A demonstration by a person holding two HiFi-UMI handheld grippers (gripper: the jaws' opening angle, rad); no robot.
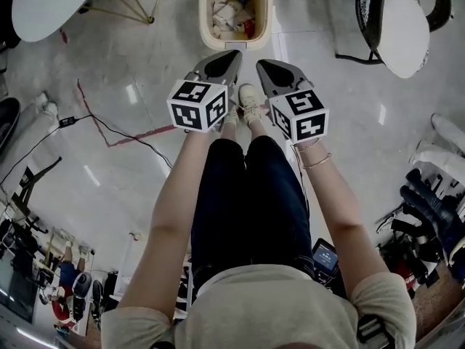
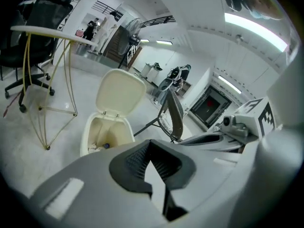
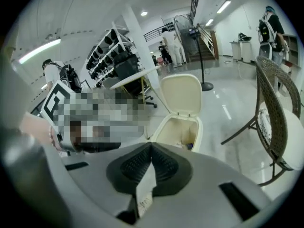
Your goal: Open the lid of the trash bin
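The grey left tongs (image 1: 231, 55) and grey right tongs (image 1: 263, 64), side by side above the person's pale shoes (image 1: 250, 102), are each pinched together on nothing. Beyond them, on the glossy grey floor (image 1: 145, 71), stands the cream plastic trash bin (image 1: 204, 13) with its hinged cream lid (image 2: 119, 90) upright and litter inside.

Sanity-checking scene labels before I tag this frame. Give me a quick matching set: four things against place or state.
Things:
1. trash bin lid
2. left gripper
3. round table
4. wicker chair

Place or state:
A. jaws together, nothing between them
B. in the head view, to the right of the trash bin
C. tipped up, bin open
D. in the head view, to the left of the trash bin

Pairs: 1-C, 2-A, 3-D, 4-B
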